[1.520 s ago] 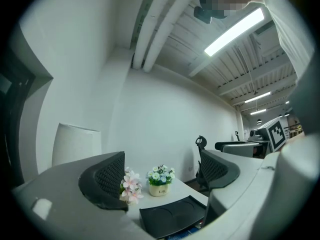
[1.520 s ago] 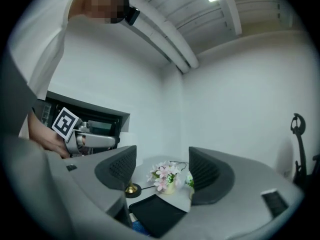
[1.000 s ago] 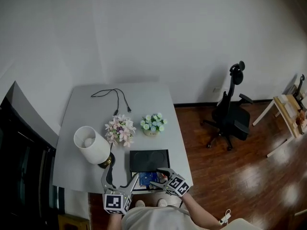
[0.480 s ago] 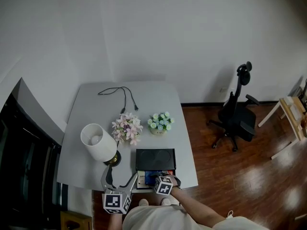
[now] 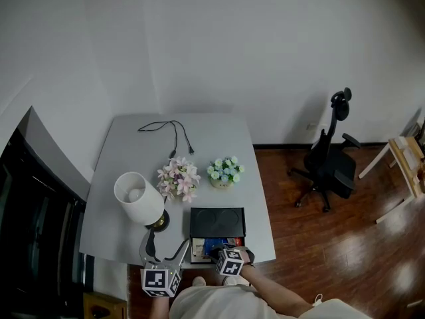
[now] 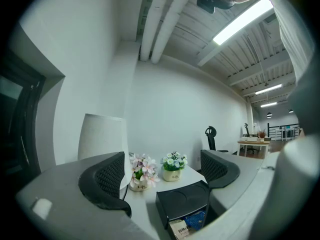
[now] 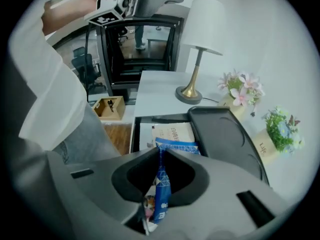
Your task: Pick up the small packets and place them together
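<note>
A black box [image 5: 217, 219] sits at the table's near edge with its drawer pulled out. In the drawer lie a beige printed packet [image 7: 172, 132] and a blue packet [image 7: 161, 191]. My right gripper [image 7: 160, 151] reaches into the drawer; its jaws are closing and pinch the blue packet upright between them. The head view has that gripper [image 5: 218, 250] over the drawer. My left gripper [image 5: 166, 244] hovers open and empty just left of the box. In the left gripper view the left gripper [image 6: 165, 173] frames the box [image 6: 182, 201] and the blue packet [image 6: 196, 219].
A white lamp [image 5: 137, 198] stands left of the box on the grey table [image 5: 126, 151]. Behind the box are pink flowers [image 5: 178, 180] and a small pot of pale flowers [image 5: 224, 170]. A black cable [image 5: 174, 133] lies at the far side. An office chair [image 5: 329, 161] stands on the wood floor.
My right gripper has moved left over the open drawer and shut on the blue packet. The left gripper has hardly moved.
</note>
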### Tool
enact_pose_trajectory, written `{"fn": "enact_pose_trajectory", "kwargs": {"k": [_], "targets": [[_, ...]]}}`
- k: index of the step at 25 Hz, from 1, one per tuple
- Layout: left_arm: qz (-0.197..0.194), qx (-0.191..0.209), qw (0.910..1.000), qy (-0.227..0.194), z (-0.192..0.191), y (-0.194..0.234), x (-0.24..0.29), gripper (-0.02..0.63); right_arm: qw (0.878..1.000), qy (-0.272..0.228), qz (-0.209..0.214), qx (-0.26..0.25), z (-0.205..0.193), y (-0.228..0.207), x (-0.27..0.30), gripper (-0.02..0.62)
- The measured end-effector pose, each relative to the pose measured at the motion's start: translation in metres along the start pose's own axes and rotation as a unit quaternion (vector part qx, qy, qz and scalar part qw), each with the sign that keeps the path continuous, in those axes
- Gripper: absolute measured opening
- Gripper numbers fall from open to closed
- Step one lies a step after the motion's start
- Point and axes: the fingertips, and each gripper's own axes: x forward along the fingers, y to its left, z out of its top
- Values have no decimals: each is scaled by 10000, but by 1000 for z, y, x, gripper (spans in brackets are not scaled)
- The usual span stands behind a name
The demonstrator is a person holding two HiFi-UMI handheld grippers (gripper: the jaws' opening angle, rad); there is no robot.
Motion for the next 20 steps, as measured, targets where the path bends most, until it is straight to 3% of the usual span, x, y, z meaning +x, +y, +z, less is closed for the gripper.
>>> {"fn": "enact_pose_trajectory", "kwargs": {"k": [11,15,20], "targets": [[-94,-86,9999,-44,-1,-4,9,466,9904,-1160,-569,499,48,-13,-89,17],[-17,-103,9999,-56,0,1,6,466,9851,-1387,-1016,70,71,-36,-109,17],[76,-117,9999,-69,-1,5,1,466,9820,-1233,-1283,-631,82,-76,-77,17]]}}
